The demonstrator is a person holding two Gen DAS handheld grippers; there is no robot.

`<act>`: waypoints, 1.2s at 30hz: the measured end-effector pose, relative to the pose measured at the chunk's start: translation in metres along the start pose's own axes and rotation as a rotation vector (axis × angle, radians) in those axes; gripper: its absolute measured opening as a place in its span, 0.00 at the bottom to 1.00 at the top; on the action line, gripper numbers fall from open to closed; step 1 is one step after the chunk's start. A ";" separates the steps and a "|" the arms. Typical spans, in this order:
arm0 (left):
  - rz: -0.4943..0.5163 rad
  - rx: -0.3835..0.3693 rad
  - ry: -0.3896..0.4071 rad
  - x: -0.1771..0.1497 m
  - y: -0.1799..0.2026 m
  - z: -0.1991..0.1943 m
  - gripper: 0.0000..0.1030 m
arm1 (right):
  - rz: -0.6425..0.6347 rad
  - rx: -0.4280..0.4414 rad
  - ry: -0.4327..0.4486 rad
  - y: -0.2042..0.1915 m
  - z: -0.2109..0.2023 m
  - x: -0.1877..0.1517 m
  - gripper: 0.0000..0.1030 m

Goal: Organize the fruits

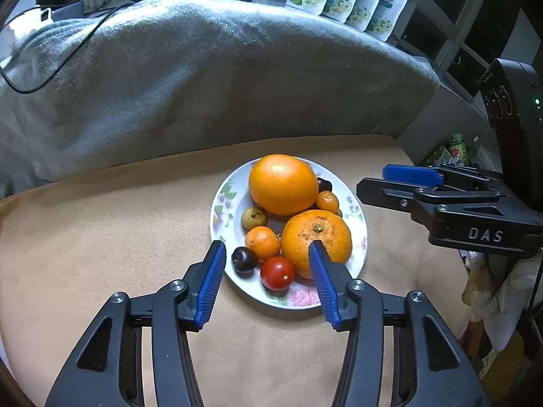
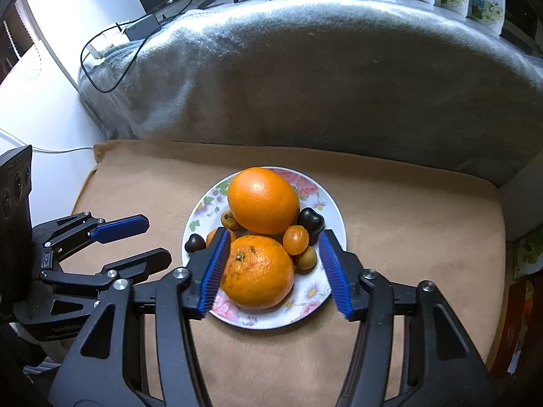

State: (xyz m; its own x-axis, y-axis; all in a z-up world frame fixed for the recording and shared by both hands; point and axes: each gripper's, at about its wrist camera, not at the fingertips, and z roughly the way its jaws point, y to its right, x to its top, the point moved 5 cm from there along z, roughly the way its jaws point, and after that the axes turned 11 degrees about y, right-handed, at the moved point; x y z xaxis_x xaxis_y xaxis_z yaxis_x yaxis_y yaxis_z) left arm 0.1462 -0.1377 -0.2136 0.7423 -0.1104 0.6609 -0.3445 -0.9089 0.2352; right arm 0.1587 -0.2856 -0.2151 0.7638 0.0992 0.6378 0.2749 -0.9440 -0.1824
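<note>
orange citrus [image 2: 257, 273] sits between the spread, empty right gripper [image 2: 271, 261] jaws; left gripper [image 1: 268, 261] (also spread, empty) hangs beside.

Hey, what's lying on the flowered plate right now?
The flowered plate holds a big smooth orange, a stemmed rough orange, small orange fruits, a red tomato, dark plums and a yellowish fruit. Anything beneath the two big oranges is hidden.
</note>
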 end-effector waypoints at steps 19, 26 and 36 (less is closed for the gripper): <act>-0.031 0.123 0.025 0.001 -0.005 -0.047 0.66 | 0.063 -0.067 0.103 0.001 -0.058 -0.004 0.80; -0.039 0.153 0.079 0.012 -0.009 -0.069 0.66 | 0.049 -0.093 0.162 0.000 -0.079 0.003 0.83; -0.031 0.139 0.102 0.012 0.003 -0.082 0.72 | 0.060 -0.092 0.169 -0.003 -0.089 0.000 0.83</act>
State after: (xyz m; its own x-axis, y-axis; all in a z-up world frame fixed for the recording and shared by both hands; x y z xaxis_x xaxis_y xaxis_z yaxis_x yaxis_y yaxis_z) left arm 0.1068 -0.1089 -0.1463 0.6868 -0.0464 0.7253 -0.2341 -0.9589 0.1603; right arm 0.1057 -0.3103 -0.1484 0.6662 -0.0047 0.7457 0.1718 -0.9721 -0.1596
